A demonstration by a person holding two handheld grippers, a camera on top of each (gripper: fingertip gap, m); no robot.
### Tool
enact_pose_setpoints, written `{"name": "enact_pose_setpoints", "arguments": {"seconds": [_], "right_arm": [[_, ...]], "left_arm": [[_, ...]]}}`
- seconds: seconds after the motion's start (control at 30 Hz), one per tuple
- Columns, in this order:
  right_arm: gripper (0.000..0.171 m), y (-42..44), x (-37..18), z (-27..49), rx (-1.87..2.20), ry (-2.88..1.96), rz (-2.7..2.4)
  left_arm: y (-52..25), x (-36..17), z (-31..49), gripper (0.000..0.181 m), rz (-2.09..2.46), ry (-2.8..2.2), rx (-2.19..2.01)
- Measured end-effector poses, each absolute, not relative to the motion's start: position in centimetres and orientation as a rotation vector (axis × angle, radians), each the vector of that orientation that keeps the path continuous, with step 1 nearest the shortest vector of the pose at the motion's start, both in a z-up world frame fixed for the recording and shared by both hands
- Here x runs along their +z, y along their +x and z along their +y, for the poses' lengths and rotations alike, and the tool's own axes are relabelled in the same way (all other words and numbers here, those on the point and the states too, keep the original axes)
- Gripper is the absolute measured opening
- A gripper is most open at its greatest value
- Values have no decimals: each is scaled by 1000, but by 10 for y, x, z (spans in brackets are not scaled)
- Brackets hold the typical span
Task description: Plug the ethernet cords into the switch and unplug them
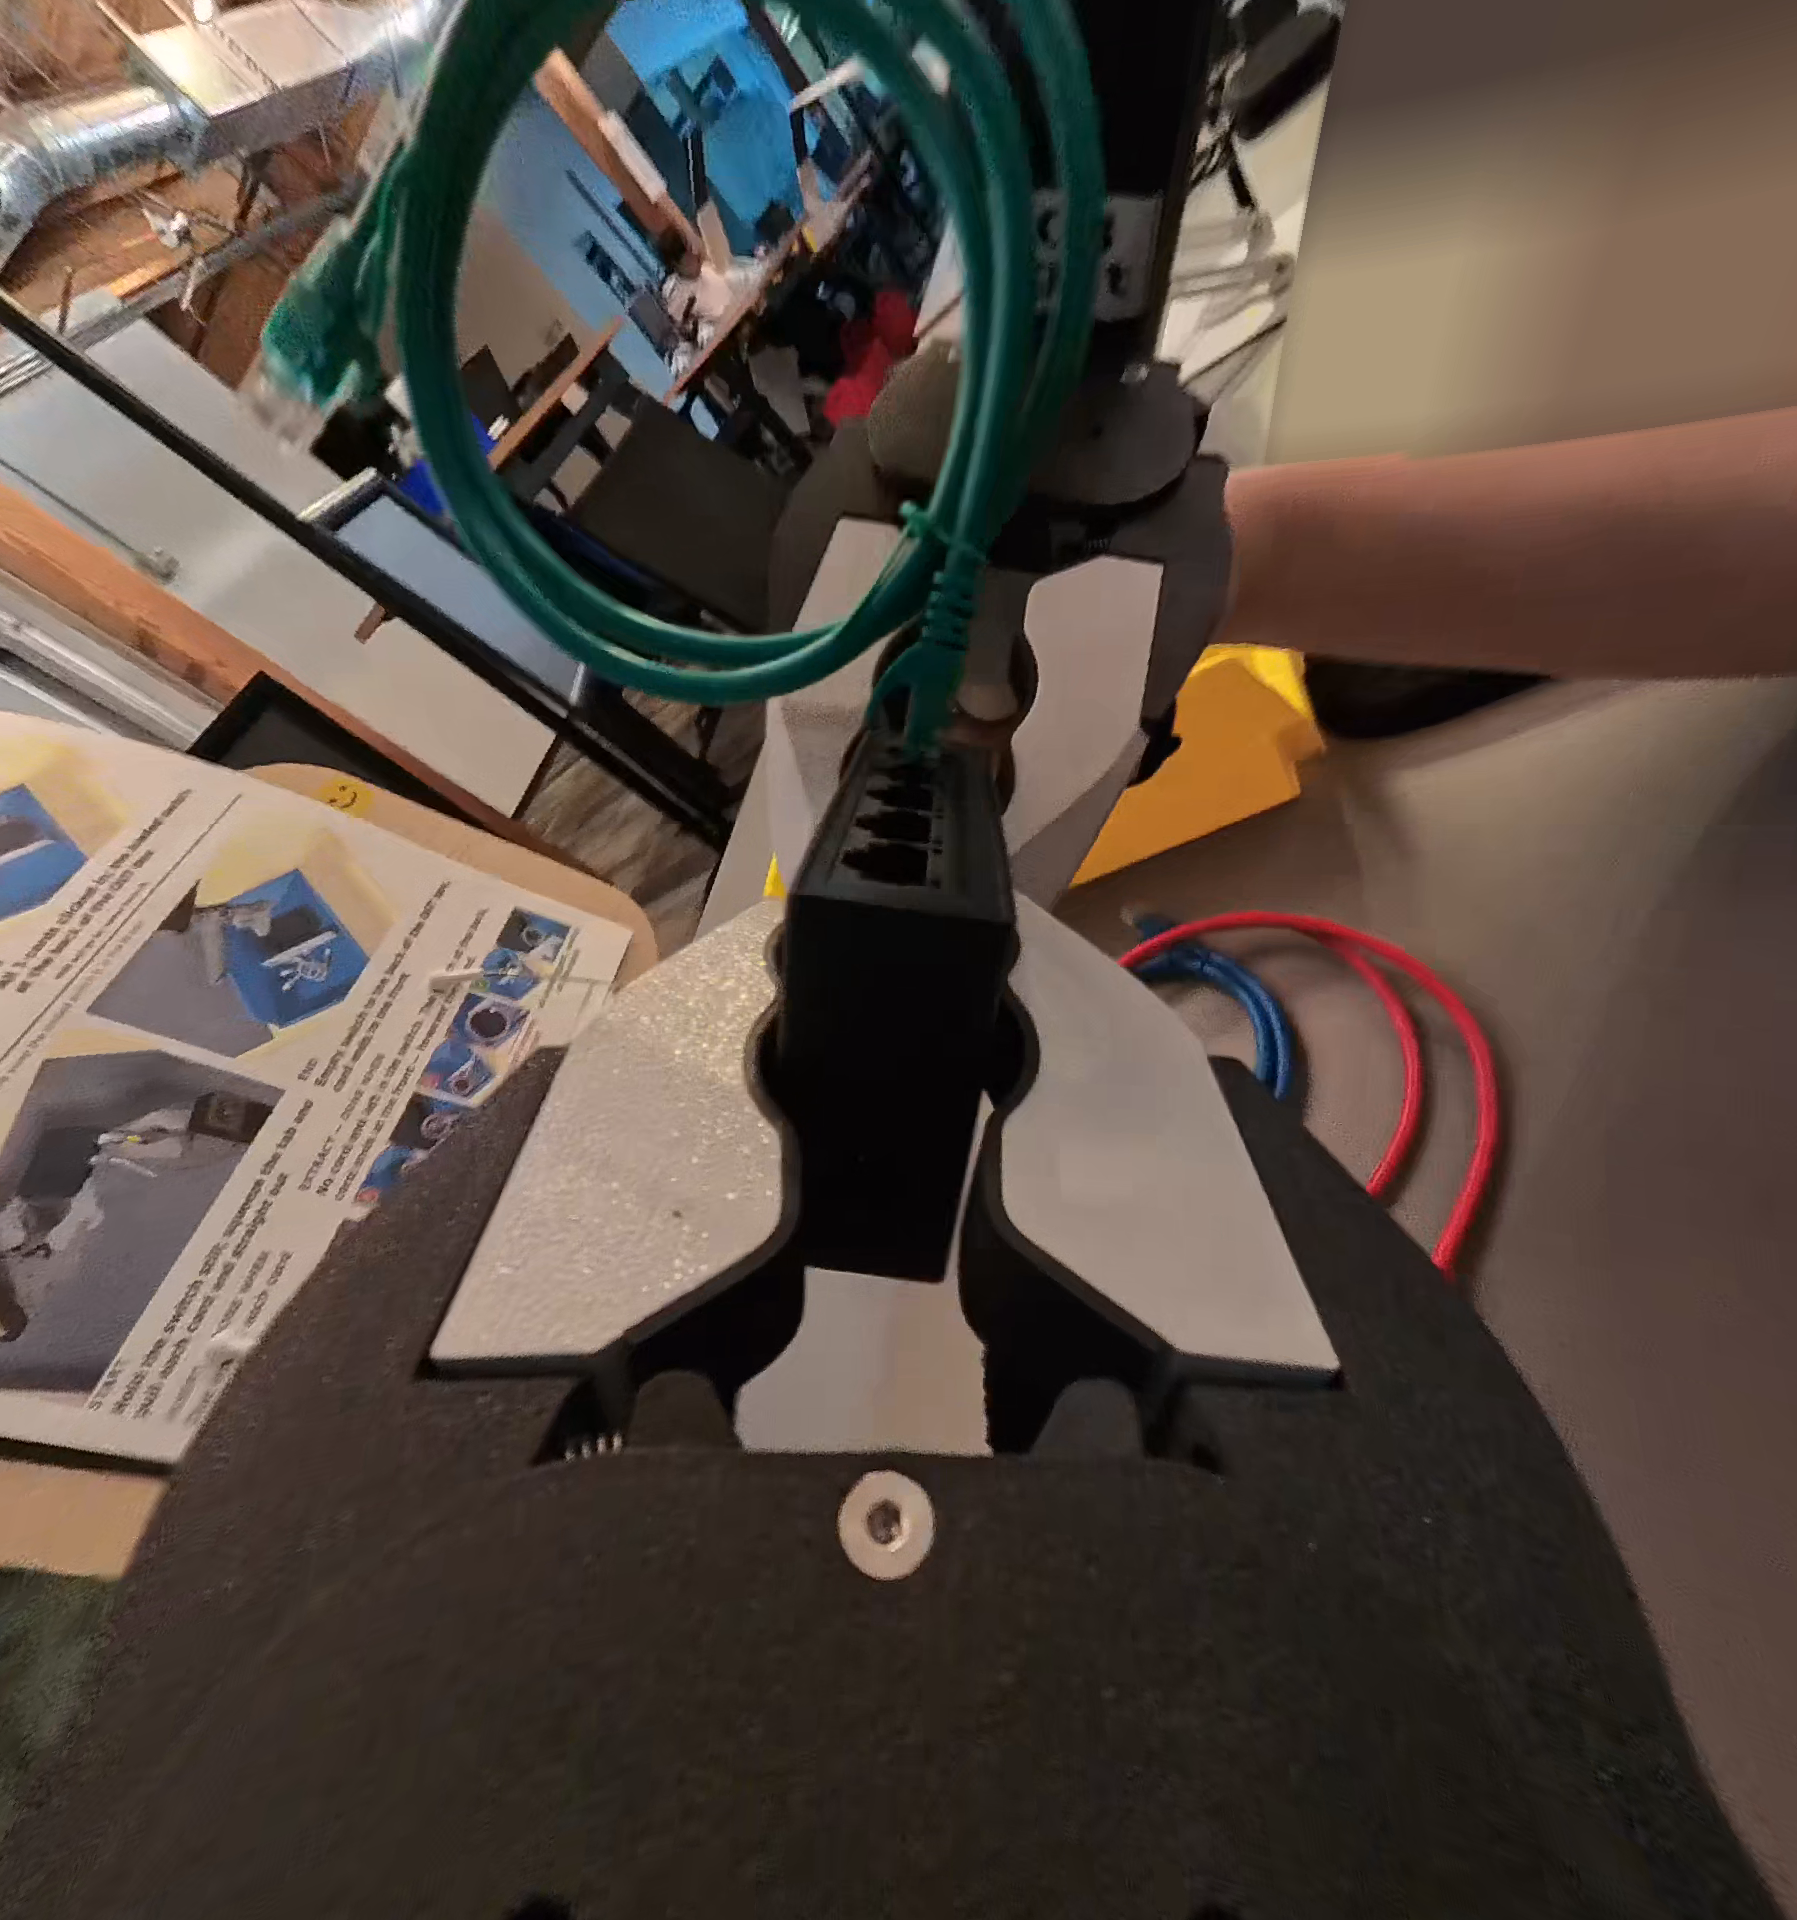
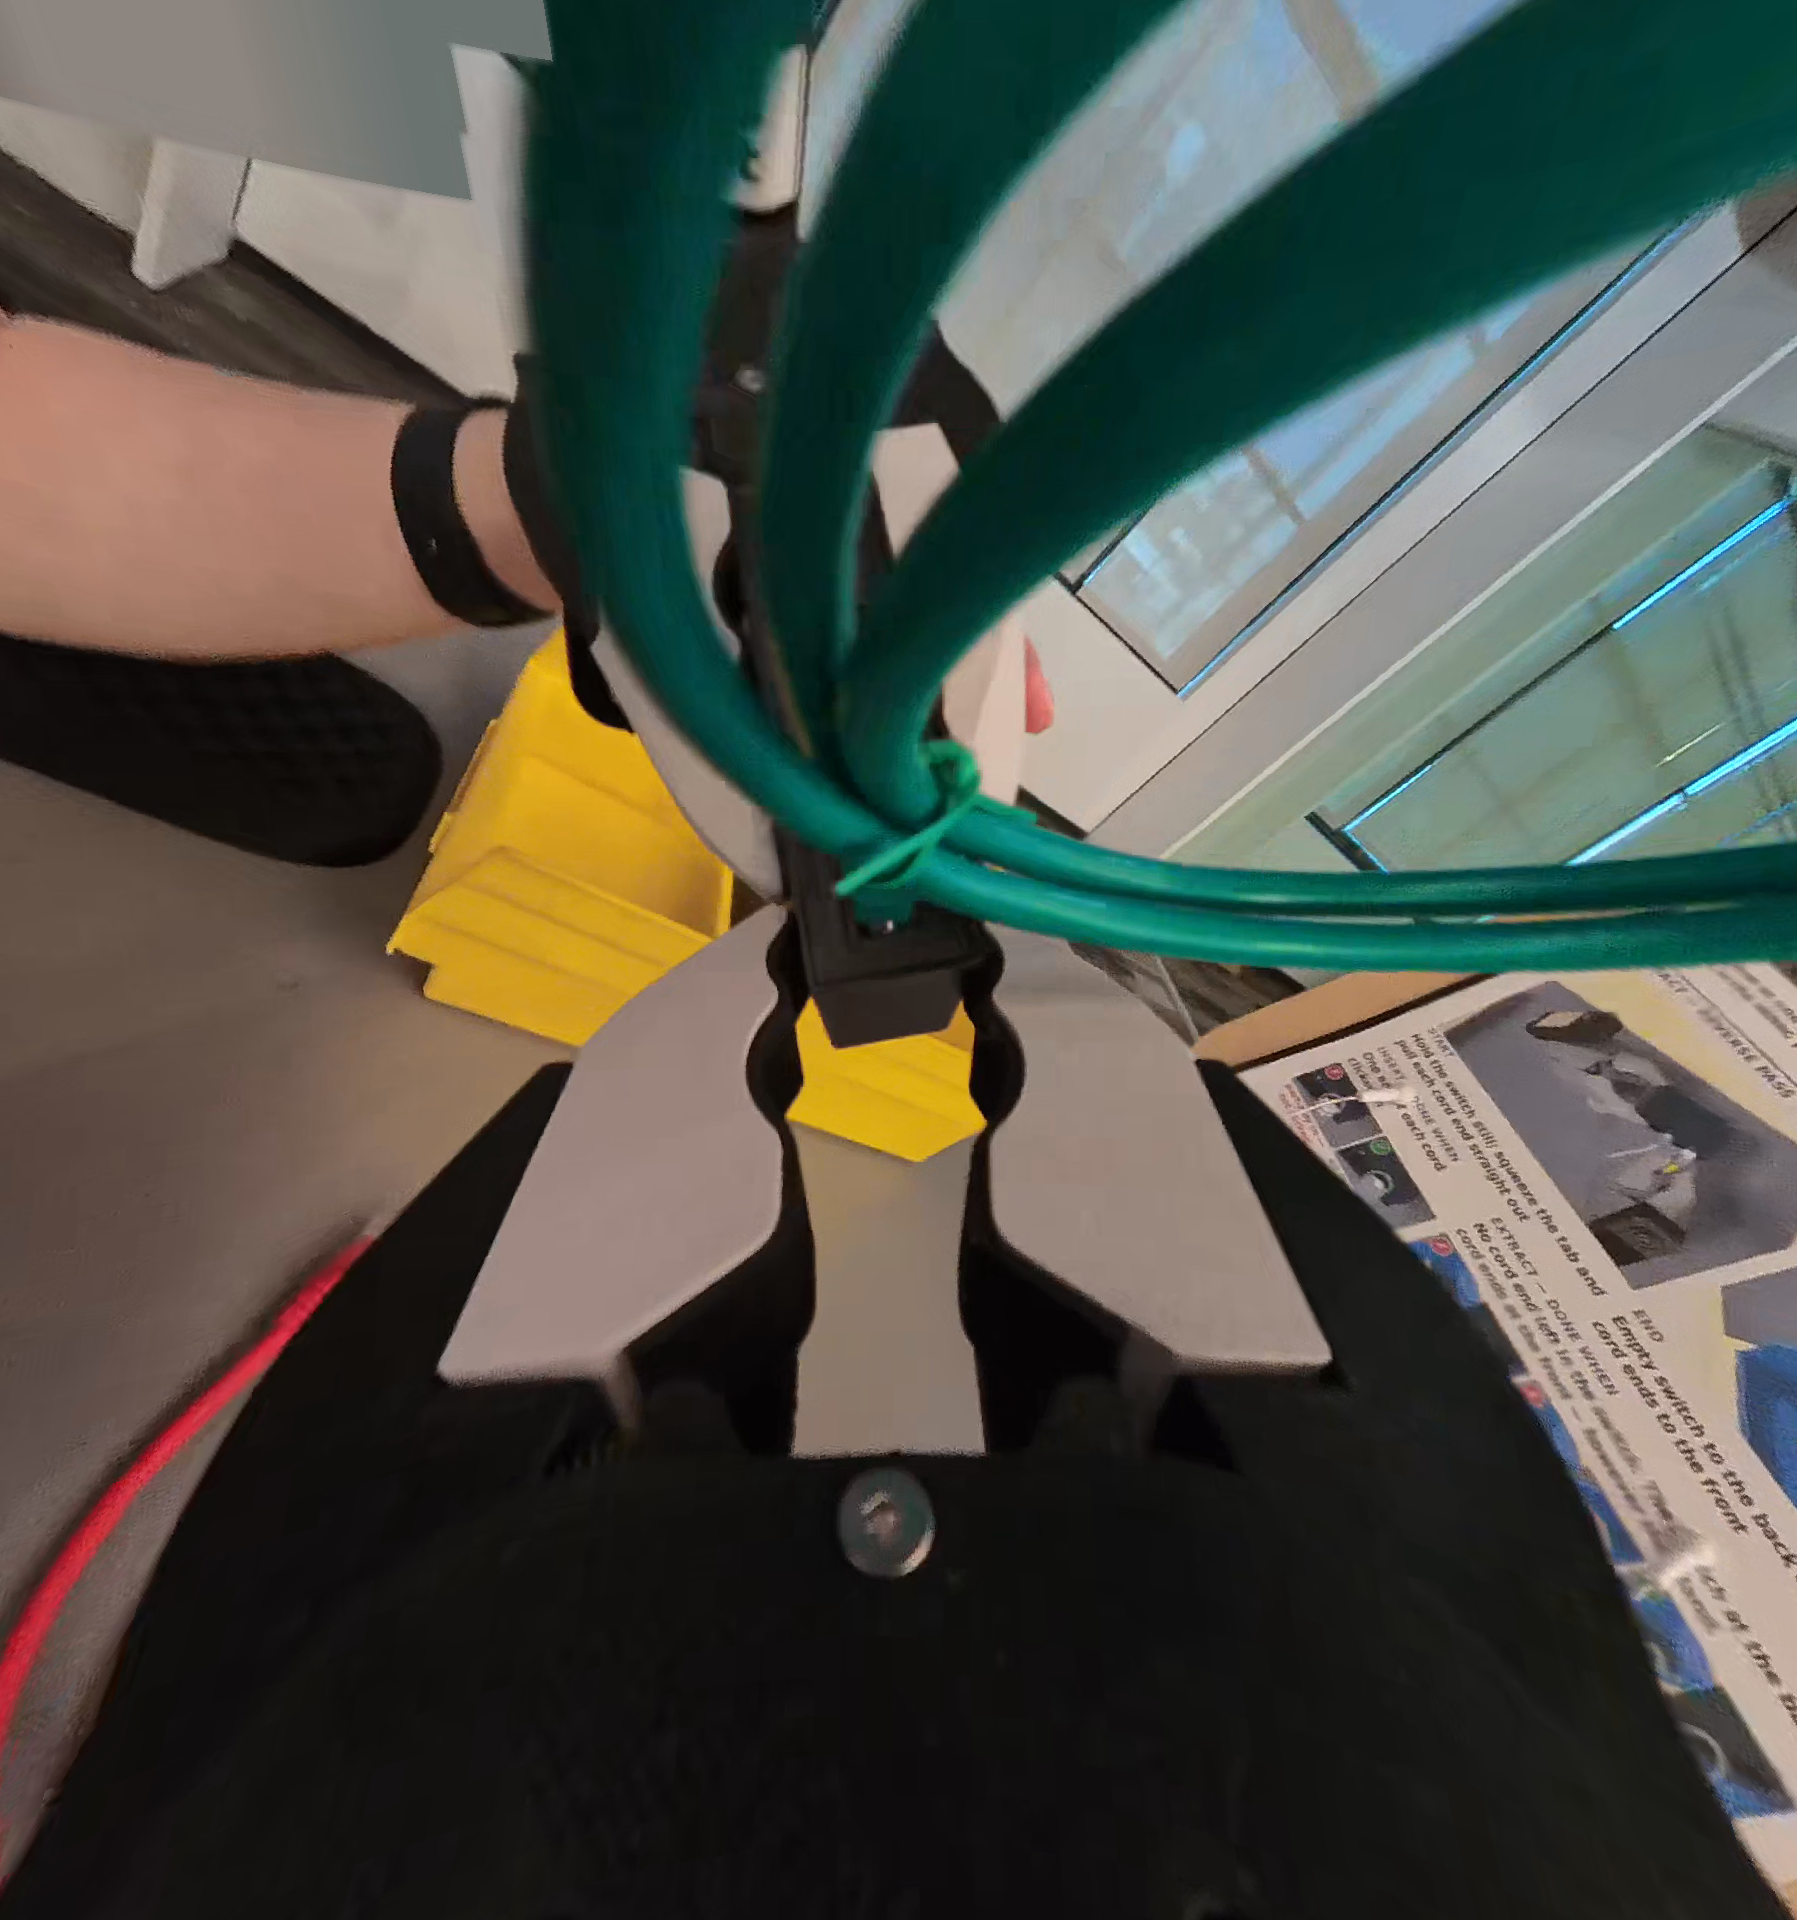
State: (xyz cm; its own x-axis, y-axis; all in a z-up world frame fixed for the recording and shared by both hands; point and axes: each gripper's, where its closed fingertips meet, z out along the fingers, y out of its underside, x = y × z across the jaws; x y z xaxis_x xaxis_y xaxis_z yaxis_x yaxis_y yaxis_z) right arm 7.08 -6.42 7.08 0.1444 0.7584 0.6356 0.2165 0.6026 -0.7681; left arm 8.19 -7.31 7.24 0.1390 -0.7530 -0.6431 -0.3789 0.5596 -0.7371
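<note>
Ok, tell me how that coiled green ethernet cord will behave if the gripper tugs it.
The coiled green ethernet cord is probably springy rather than limp: its loops hold a round shape in the air. A thin green tie bundles them, so it likely moves as one. Its free plug dangles and may swing.

This looks like a workshop or lab space: behind the work surface stand long wooden workbenches (image 1: 572, 384) cluttered with gear, a silvery flexible air duct (image 1: 73, 156) and a blue wall (image 1: 707, 135). A printed instruction sheet (image 1: 198, 1039) with photos lies on the grey table (image 2: 146, 1039), near a yellow plastic bin (image 2: 561, 883). Large glass panes in metal frames (image 2: 1393, 520) line one side
</note>
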Motion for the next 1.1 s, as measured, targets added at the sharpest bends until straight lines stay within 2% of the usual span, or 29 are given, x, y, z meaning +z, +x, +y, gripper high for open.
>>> {"name": "enact_pose_setpoints", "arguments": {"seconds": [0.13,0.3,0.43,0.57,0.67,0.73,0.77,0.83,0.87,0.9,1.0,1.1], "right_arm": [[29,71,64,-61,444,-861,-1420],[30,69,59,-57,361,-863,-1441],[32,72,57,-47,316,-898,-1419],[32,85,74,-36,409,-929,-1258],[30,100,66,-25,488,-1085,-1145],[29,102,44,-30,612,-1248,-1070],[22,97,26,-40,709,-1323,-1062],[17,82,-25,-73,922,-1531,-1133],[4,76,-53,-93,1015,-1648,-1216],[2,74,-79,-106,1051,-1765,-1269],[11,71,-124,-112,978,-1932,-1295],[22,69,-138,-102,872,-2009,-1290]], "left_arm": [[79,70,-65,45,1455,-1048,-273],[76,56,-63,31,1552,-1036,-106],[74,53,-49,30,1546,-1066,58],[57,68,-30,30,1433,-1101,123],[34,75,-14,30,1372,-1140,213],[21,78,-6,30,1344,-1166,259],[17,79,-3,30,1333,-1175,266],[14,82,0,30,1316,-1176,267],[15,82,0,30,1317,-1172,267],[16,82,0,30,1317,-1167,266],[22,81,-2,30,1327,-1162,256],[26,78,-3,30,1344,-1158,261]]}}
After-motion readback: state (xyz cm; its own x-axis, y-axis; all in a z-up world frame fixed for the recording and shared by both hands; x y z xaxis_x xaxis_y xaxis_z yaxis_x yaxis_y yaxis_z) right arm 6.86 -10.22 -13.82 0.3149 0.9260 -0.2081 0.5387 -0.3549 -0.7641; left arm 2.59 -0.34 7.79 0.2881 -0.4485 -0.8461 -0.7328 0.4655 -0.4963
